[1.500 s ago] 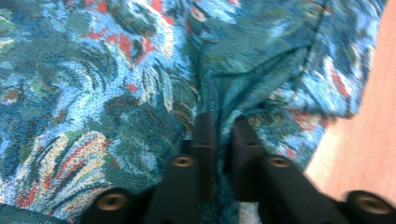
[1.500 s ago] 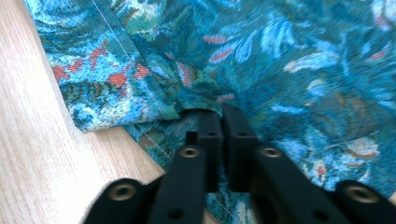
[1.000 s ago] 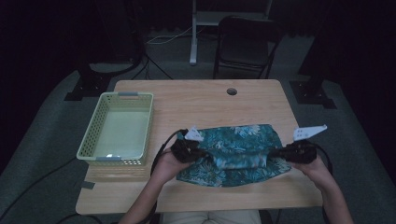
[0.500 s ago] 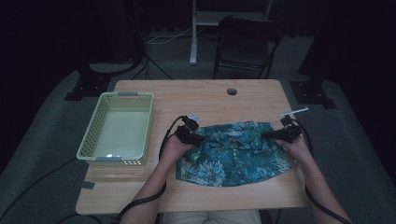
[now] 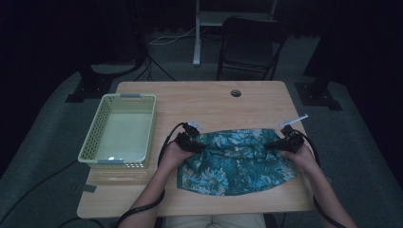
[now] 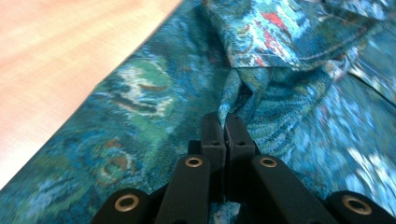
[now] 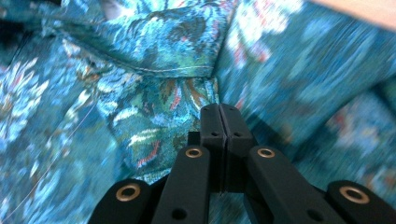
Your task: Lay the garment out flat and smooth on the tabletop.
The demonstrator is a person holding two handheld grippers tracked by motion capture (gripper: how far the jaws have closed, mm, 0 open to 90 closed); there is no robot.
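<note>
A teal floral cloth [image 5: 235, 161] was spread on the near half of the table [image 5: 199, 97], just right of a pale green basket [image 5: 119, 130]. It was being folded, with its upper part doubled over toward the person.

The main risk was judged to be a slipped pinch: only a thin tuck of fabric was held at each side, and an uneven pull by one hand could have freed an edge or skewed the fold. Drag across the table could also have bunched the lower layer.

The left gripper [image 5: 189, 141] was held at the cloth's left edge, nearest the basket, its jaws pressed together on a raised pleat of cloth [image 6: 243, 93]. The right gripper [image 5: 285, 141] was held at the cloth's far side from the basket, its jaws likewise closed on a fold [image 7: 205, 88]. Both hands were kept low, forearms reaching in from the near table edge, with the grippers pointed inward at each other.
</note>
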